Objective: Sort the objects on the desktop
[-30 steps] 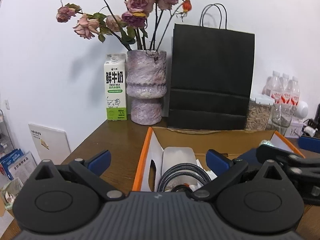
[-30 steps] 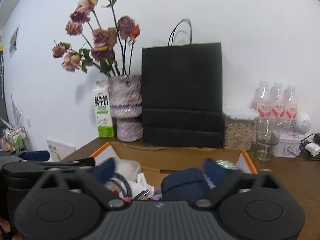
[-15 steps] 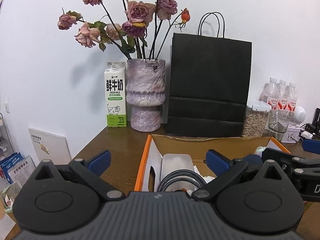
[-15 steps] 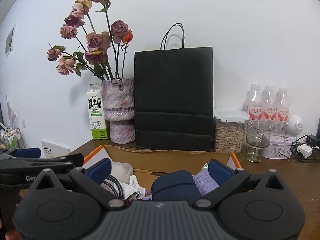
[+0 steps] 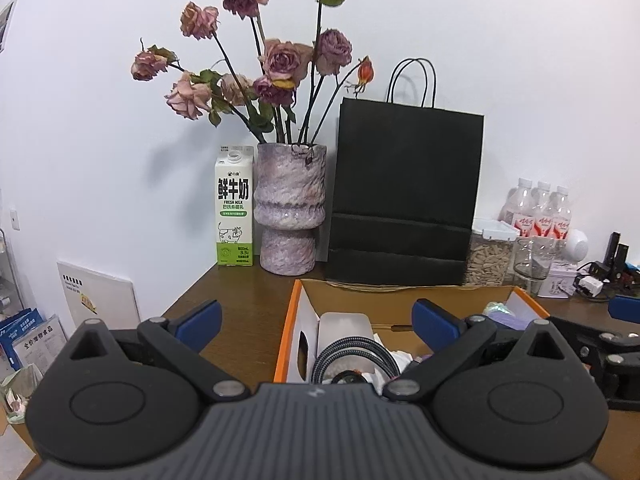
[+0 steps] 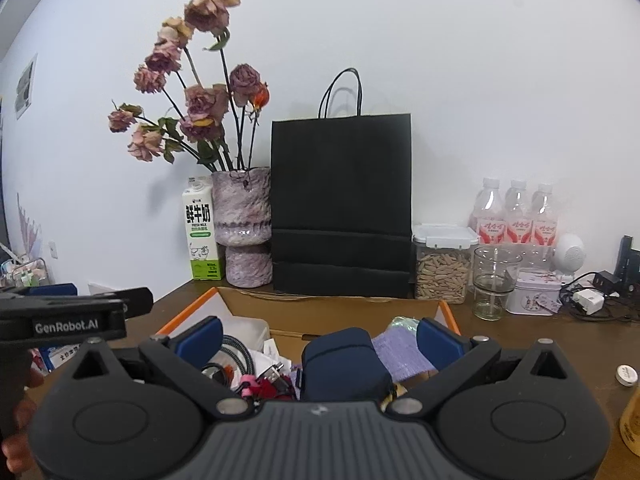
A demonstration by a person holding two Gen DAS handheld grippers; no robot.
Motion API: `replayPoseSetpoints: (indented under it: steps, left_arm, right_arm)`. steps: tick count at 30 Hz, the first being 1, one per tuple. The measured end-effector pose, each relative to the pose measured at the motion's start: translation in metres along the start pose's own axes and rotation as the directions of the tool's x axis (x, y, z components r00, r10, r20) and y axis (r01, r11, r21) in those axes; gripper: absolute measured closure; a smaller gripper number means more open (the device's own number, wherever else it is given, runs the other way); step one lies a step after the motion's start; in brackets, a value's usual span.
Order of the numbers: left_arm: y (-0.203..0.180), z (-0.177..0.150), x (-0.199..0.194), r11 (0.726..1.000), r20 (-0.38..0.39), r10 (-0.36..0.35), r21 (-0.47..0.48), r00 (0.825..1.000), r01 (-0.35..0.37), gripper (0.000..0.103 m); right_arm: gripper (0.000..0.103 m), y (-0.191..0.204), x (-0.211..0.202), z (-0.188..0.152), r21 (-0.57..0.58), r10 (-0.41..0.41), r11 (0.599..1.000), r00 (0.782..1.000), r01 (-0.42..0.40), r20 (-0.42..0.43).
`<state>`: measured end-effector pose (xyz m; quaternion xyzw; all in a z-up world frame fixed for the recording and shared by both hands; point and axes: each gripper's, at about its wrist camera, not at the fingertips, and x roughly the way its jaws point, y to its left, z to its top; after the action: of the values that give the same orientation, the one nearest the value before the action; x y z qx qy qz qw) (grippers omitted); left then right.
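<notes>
An orange-edged cardboard box (image 5: 286,340) stands open on the brown desk. In it lie a white case (image 5: 344,324), a coil of braided cable (image 5: 352,356), a navy zip case (image 6: 344,364), a lilac cloth (image 6: 400,354) and small tangled items. My left gripper (image 5: 316,320) is open over the box's left side with nothing between its fingers. My right gripper (image 6: 320,340) is open too. The navy case lies between its blue pads and appears clear of both. Each gripper shows at the edge of the other's view.
Along the wall stand a milk carton (image 5: 235,212), a vase of dried roses (image 5: 290,208), a black paper bag (image 6: 342,208), a seed jar (image 6: 442,266), a glass (image 6: 494,280), water bottles (image 6: 516,216), a tin and chargers. A white cap (image 6: 626,374) lies at right.
Both grippers have drawn back and up from the box, so the scene looks smaller. The right jaws have spread a little wider. The navy case stays in the box.
</notes>
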<state>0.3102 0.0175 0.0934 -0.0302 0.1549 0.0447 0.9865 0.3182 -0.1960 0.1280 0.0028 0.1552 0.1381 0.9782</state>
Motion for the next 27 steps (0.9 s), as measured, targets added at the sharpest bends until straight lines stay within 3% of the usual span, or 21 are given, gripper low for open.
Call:
replayPoseSetpoints:
  steps: [12, 27]
  left_arm:
    - [-0.007, -0.028, -0.059, 0.998, -0.024, -0.052, 0.046, 0.998, 0.053, 0.0]
    - [-0.007, -0.082, -0.107, 0.996, -0.075, -0.078, 0.037, 0.994, 0.081, 0.0]
  right_arm:
    - [0.0, 0.008, -0.057, -0.033, -0.027, 0.007, 1.0, 0.999, -0.008, -0.044]
    - [0.0, 0.024, -0.108, -0.085, -0.013, 0.008, 1.0, 0.995, -0.009, -0.095]
